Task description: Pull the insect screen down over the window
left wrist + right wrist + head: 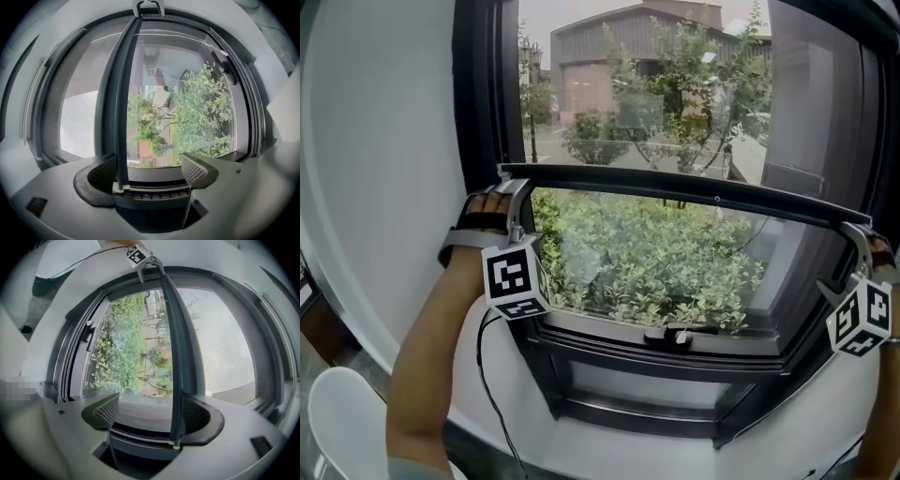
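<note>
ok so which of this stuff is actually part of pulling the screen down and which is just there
In the job: insect screen, its bottom bar, left gripper and right gripper, jaws open, one jaw against the bar.
Just there: window handle, shrubs outside, white object lower left.

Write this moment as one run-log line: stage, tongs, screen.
stage: mid-pull | left tongs: open, screen bar between | right tongs: open, bar between | bar: partway down window
</note>
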Motion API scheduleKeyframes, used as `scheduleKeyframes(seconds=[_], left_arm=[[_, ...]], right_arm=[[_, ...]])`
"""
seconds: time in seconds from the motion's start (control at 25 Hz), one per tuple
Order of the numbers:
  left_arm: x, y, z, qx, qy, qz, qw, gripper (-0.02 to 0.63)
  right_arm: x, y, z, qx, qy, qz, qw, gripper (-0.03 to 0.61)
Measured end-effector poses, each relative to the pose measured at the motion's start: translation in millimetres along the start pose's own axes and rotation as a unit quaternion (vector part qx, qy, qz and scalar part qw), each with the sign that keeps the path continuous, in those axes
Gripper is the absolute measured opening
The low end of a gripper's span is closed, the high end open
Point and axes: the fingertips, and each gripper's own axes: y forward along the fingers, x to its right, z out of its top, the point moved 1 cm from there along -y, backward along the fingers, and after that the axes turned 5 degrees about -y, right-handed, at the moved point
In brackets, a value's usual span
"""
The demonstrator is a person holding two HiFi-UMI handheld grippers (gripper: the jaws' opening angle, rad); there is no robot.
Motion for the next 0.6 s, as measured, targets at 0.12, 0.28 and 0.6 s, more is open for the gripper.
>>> scheduleKeyframes(seconds=[0.12, 0.28, 0.6], left_arm=[[20, -2, 0, 0.006, -0.003, -0.009, 0.9999, 0.431], [45, -6, -2, 0.012, -0.012, -0.019, 0.9997, 0.431], [102, -1, -6, 0.011, -0.007, -0.034, 0.9993, 0.431]], right_arm=[[-21, 2, 2, 0.003, 0.003, 0.009, 1.000, 0.403], [-44, 4, 4, 0.006, 0.006, 0.019, 1.000, 0.403], [-94, 20, 10, 0.006, 0.004, 0.032, 0.999, 0.403]])
